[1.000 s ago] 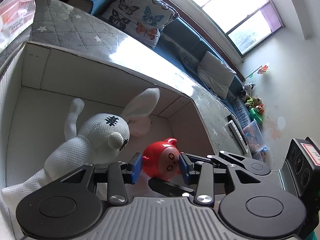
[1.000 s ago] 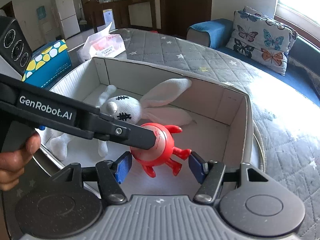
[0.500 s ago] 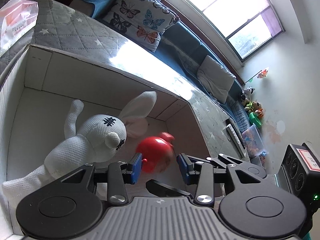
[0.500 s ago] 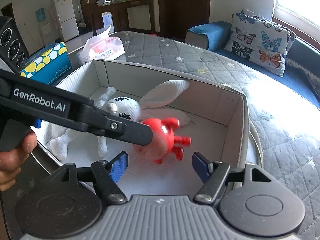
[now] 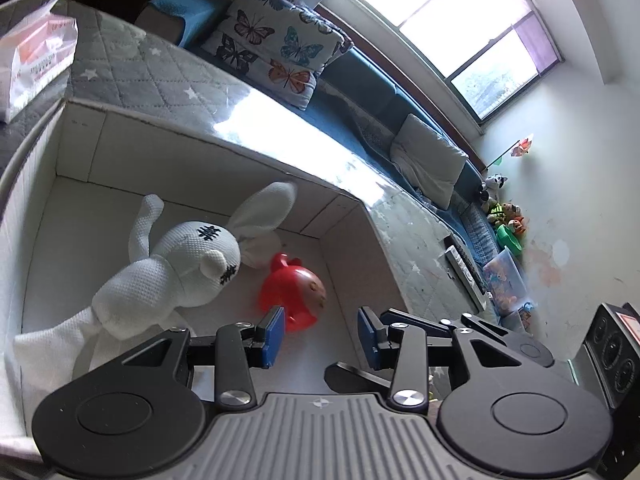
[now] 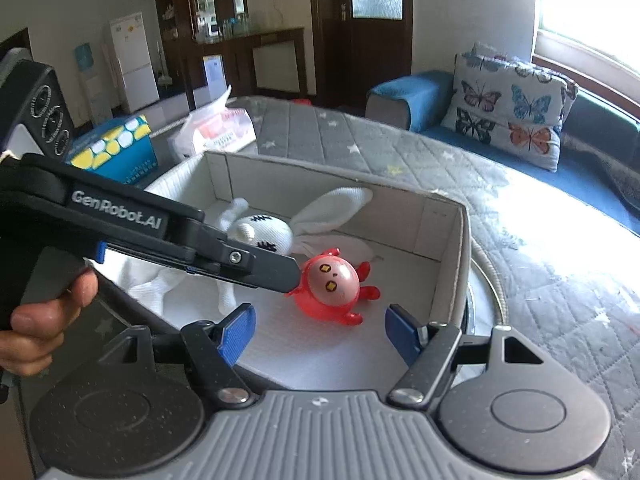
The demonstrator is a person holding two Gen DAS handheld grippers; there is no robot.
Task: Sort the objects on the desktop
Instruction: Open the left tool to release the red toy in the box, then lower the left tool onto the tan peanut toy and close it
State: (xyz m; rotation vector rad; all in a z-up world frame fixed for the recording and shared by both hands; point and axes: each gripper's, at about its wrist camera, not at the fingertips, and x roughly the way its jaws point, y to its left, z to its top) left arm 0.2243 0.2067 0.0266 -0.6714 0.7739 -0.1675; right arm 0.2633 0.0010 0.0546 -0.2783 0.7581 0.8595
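Both grippers hung above the white box with jaws apart and empty: the left gripper, then the right gripper. Inside lay a white plush rabbit on the left and, just beside it, the red toy figure, lying on the box floor.

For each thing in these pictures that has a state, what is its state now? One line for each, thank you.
Red round plastic toy figure: lying in the box, released.
White knitted rabbit plush: lying in the box beside the red toy.
Grey open cardboard box: open, holding both toys.
Left hand-held gripper: open, empty.
Right hand-held gripper: open, empty.
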